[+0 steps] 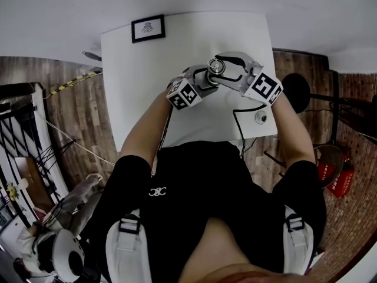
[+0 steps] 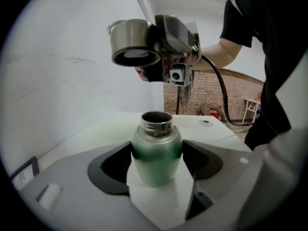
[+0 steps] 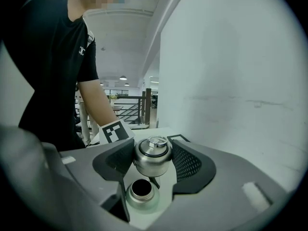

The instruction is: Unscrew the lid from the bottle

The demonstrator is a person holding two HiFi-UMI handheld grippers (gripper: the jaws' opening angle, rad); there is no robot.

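Saw a white table (image 1: 135, 87) set against a plain white wall (image 1: 59, 10), with a small black-framed picture (image 1: 148, 28) lying flat near the table's far left corner. Noted dark wood-plank flooring (image 1: 76, 117) on both sides, a round black stool (image 1: 297, 90) just beside the table's right edge, and red canisters (image 1: 334, 175) on the floor further right. Made out a brick wall (image 2: 211, 93) in one direction and, in the other, a black railing (image 3: 127, 112) under lit ceiling lamps (image 3: 123, 78).
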